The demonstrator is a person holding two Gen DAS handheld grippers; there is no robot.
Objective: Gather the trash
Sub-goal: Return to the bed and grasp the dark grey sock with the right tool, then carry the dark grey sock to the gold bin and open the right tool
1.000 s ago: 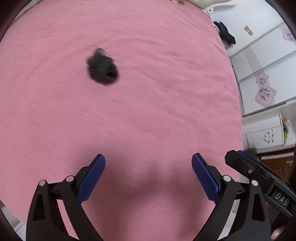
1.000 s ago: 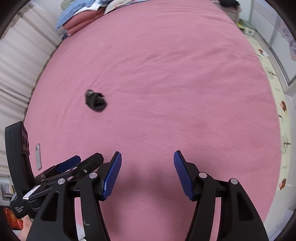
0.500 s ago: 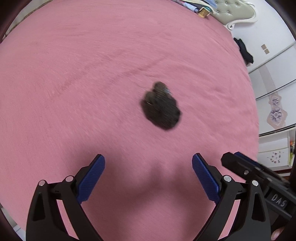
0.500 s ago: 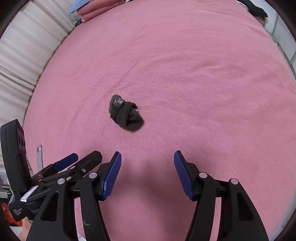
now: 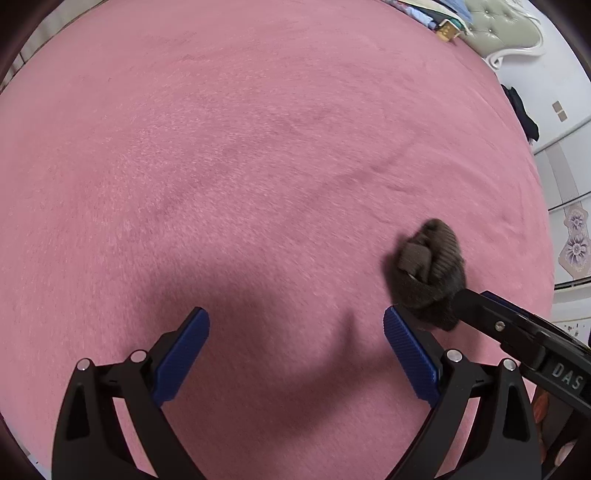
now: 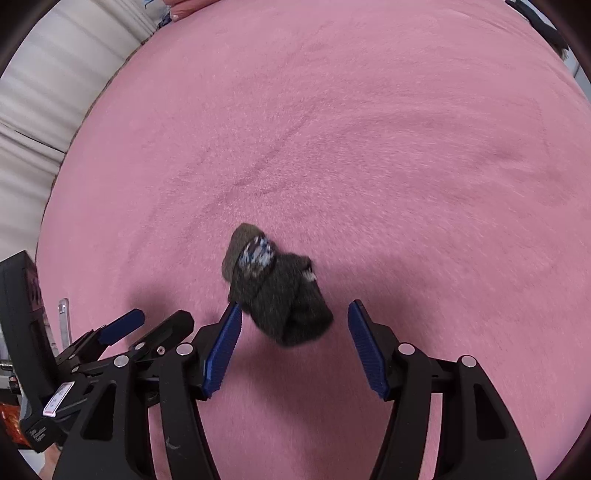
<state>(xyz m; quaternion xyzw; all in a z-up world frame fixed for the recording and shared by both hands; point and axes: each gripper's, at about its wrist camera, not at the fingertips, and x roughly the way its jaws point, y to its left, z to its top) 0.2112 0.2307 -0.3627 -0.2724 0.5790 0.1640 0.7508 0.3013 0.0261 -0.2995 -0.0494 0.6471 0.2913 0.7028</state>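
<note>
A dark balled-up sock [image 6: 279,291] with a blue-white patterned patch lies on the pink bed cover [image 6: 369,129]. My right gripper [image 6: 294,343] is open, its blue pads standing either side of the sock's near end without closing on it. In the left wrist view the same sock [image 5: 430,271] lies just beyond and to the right of my open, empty left gripper [image 5: 295,354]; the right gripper's black finger reaches in at the sock's right side.
The pink cover [image 5: 240,147] fills both views. A padded headboard [image 5: 506,26] and folded items sit at the far end. White curtains [image 6: 48,92] hang to the left. A cabinet with floral panels [image 5: 572,236] stands to the right.
Both grippers have moved closer to the sock. It now sits between the right gripper's pads and has shifted to the lower right in the left wrist view. Both jaws stay open.
</note>
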